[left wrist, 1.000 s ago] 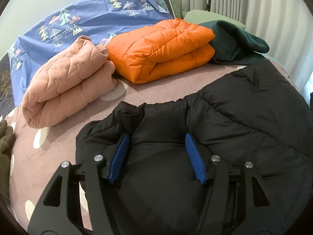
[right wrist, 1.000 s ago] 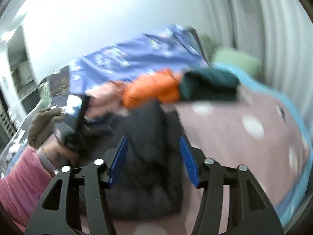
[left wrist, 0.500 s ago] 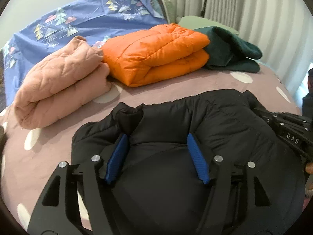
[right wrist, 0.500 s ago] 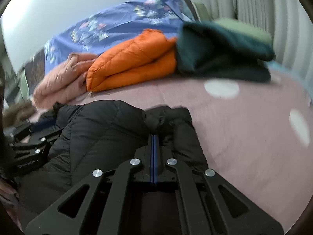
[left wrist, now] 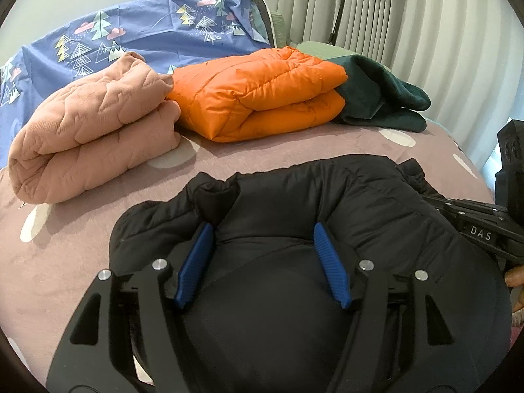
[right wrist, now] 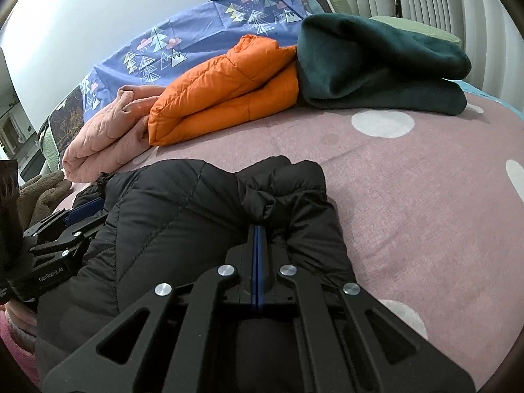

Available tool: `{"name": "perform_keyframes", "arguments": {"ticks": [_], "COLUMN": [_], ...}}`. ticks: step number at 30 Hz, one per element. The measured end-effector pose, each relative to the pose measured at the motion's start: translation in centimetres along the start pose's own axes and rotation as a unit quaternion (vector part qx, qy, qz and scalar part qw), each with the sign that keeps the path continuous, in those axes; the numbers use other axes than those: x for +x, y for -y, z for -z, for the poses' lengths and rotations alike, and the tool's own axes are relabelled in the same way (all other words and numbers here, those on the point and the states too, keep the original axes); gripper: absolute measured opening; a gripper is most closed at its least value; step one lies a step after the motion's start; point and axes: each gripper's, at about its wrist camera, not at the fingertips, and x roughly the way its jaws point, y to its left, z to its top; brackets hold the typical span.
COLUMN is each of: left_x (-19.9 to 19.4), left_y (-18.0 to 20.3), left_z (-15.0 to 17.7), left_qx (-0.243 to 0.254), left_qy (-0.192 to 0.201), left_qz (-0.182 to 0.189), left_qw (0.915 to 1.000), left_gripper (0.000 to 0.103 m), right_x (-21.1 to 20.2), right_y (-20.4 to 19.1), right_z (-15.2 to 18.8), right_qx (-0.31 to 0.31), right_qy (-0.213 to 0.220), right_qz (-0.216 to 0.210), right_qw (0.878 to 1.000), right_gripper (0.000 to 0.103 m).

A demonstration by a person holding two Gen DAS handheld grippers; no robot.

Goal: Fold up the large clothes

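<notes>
Mauve white-dotted bedspread (right wrist: 409, 196) under pale pleated curtains (left wrist: 425, 26).

A black quilted jacket (left wrist: 360, 216) is lying bunched on the bed (left wrist: 268, 154), near its front edge, its puffy fabric gathering into folds at both sides.

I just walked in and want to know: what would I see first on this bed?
Brightest is the folded orange puffy jacket at the back of the bed, between a pink quilted one and a dark green one. Up front lies a big black puffy jacket; the right gripper pinches its edge, and the left gripper straddles a thick bulge of it.
</notes>
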Motion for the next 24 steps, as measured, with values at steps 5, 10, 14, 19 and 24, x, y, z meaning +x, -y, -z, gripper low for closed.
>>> {"name": "perform_keyframes", "arguments": {"ticks": [5,10,14,19,24], "left_x": [0.05,0.15,0.21,0.33,0.43], "left_y": [-0.03,-0.07,-0.15,-0.08,-0.01], "left_z": [0.12,0.14,0.19,0.23,0.31], "left_qx": [0.002,0.003,0.004,0.006,0.006], "left_qy": [-0.002,-0.004,-0.003,-0.005,-0.006], "left_qz": [0.003,0.001,0.001,-0.003,-0.005], "left_qw": [1.0000,1.0000,1.0000,1.0000,0.9999], "left_gripper": [0.066,0.066,0.066,0.066,0.066], "right_x": [0.07,-0.05,0.14,0.25,0.51], "right_y": [-0.02,0.02,0.07,0.26,0.45], "right_z": [-0.09,-0.12,-0.22,-0.25,-0.31], "right_qx": [0.000,0.000,0.002,0.006,0.009], "right_qy": [0.000,-0.002,-0.002,-0.004,-0.008], "right_qz": [0.000,0.000,-0.001,-0.004,-0.007], "right_qw": [1.000,1.000,1.000,1.000,1.000], "right_gripper": [0.000,0.000,0.000,0.000,0.000]}}
